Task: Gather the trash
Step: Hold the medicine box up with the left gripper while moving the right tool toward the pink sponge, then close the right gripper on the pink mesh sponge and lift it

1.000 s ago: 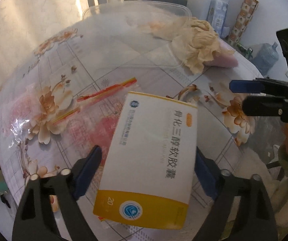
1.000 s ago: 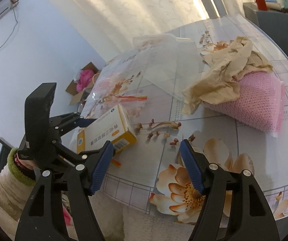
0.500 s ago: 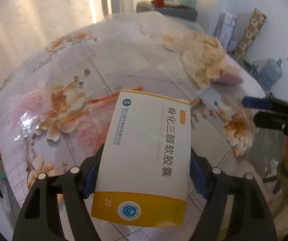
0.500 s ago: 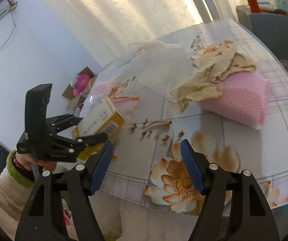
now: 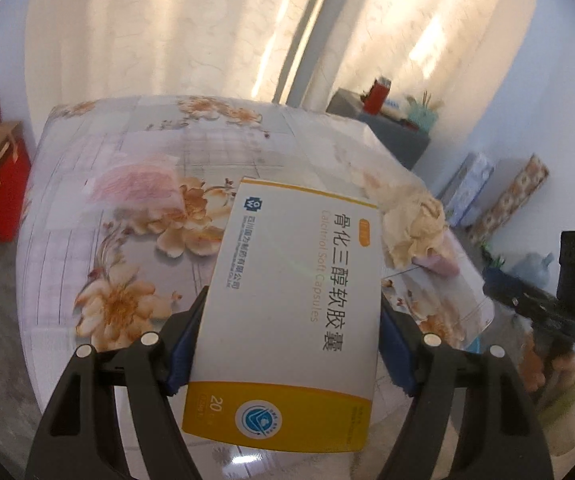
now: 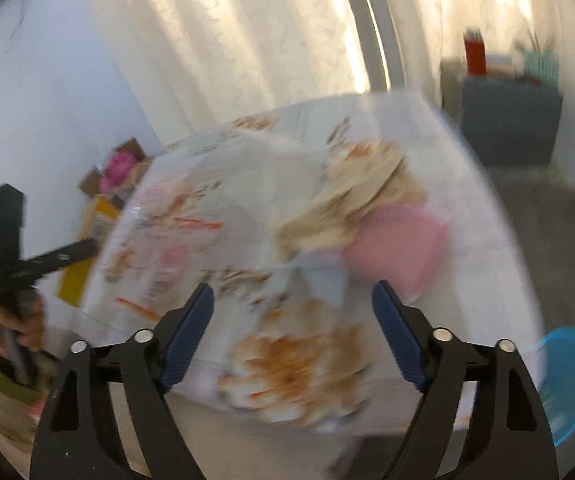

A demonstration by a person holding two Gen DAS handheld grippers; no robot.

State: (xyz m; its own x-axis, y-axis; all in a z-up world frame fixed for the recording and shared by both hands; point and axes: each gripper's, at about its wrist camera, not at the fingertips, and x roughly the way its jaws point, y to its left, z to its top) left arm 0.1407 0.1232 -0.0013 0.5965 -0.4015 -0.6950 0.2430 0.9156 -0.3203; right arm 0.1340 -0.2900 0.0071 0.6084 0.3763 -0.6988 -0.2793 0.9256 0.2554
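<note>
We have the table (image 5: pixel 87 208) below us, its flowered cover bearing crumpled paper (image 5: pixel 415 228) on a pink cloth (image 6: pixel 399 244) at the far side. Our left gripper (image 5: pixel 291 344) clamps the medicine box (image 5: pixel 299 304) by its long edges, lifted clear of the table. The box sticks far out past the pads, so a quick swing could twist it loose. Our right gripper (image 6: pixel 293 336) has nothing between its jaws, which are opening wide; reaching blindly, it might snag the cloth along with the paper.
</note>
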